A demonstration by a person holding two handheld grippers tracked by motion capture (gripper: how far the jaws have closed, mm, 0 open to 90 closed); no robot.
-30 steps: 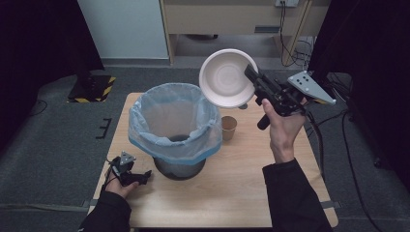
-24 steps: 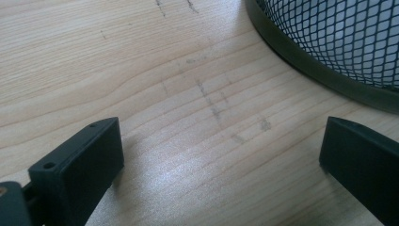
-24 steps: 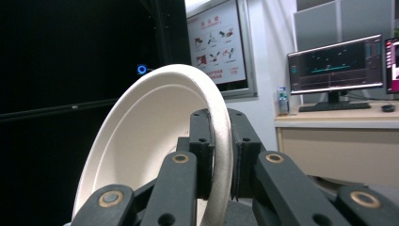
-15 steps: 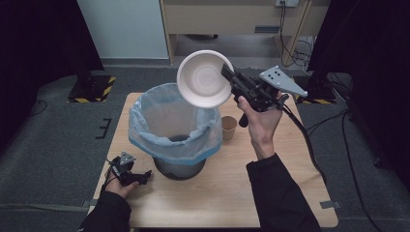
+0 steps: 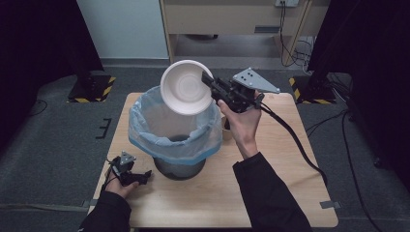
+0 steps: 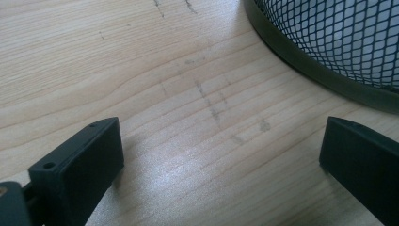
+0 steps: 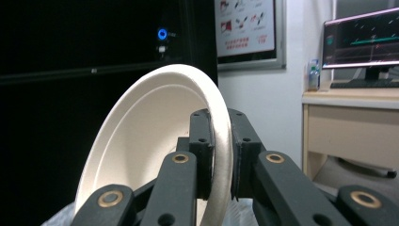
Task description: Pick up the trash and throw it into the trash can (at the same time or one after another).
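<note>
A: What sort of room is this?

B: Dim, with dark grey carpet and a pale wooden table (image 5: 270, 193) in the middle. Along the far wall there is a light panel and a wooden desk with cables hanging from it. The right gripper view catches a poster and a lit monitor on a desk, both too small to read.

A: What is hard to make out?

B: A small brown cup stands on the table behind the right hand, almost wholly hidden by it. The inside of the bin is partly covered by the bowl. In the left gripper view the bin is cut off at the top right corner, showing just black mesh and its base ring.

A: And the right gripper?

B: The right gripper (image 5: 207, 79) has its jaws pressed together on the rim of a white paper bowl (image 5: 186, 87), pinching it. The bowl is tilted on edge, its hollow facing the camera, held in the air above the far right part of the bin's mouth.

A: The left gripper?

B: The left gripper (image 5: 145, 175) rests at the near left of the table, jaws spread wide with only bare wood between them, just beside the bin's base.

A: The bin itself?

B: A mesh wastebasket (image 5: 179, 166) lined with a light blue bag (image 5: 145, 133), standing mid-table.
</note>
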